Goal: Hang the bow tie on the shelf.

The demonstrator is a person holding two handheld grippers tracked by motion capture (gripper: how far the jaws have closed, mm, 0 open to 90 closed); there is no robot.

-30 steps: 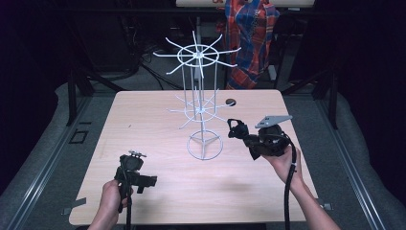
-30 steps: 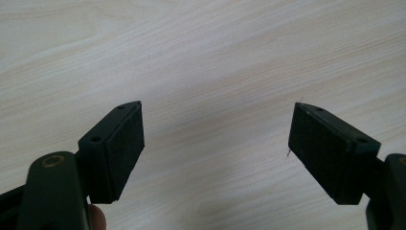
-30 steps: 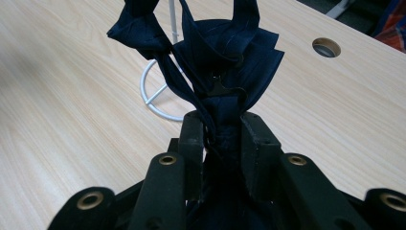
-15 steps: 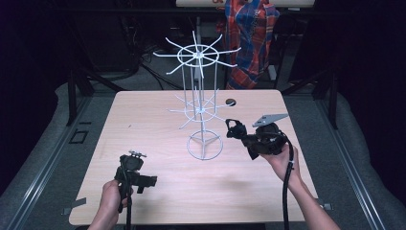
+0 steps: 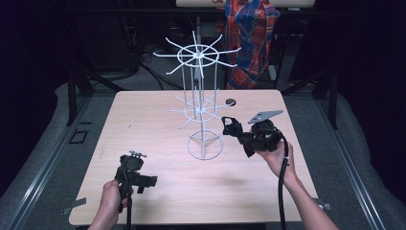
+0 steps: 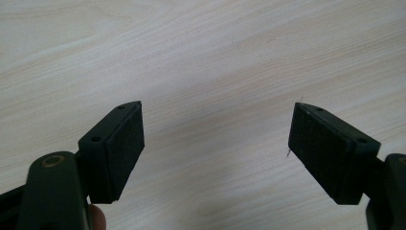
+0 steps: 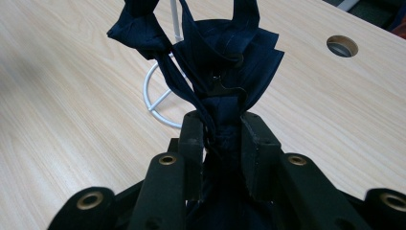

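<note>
My right tool [image 5: 233,125] had edged toward the wire rack [image 5: 201,112], clamped on dark cloth [image 7: 225,62] above the tabletop [image 5: 143,124]; left tool [image 6: 215,143] gaped empty. Loose folds could snag a hook.

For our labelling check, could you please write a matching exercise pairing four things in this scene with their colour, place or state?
Things:
1. left gripper
2. right gripper
3. wire rack
4. round hole

Descriptions:
A. white, standing mid-table
B. jaws apart over bare wood
C. in the tabletop near its far edge
D. clamped on dark navy fabric

Pairs: 1-B, 2-D, 3-A, 4-C
</note>
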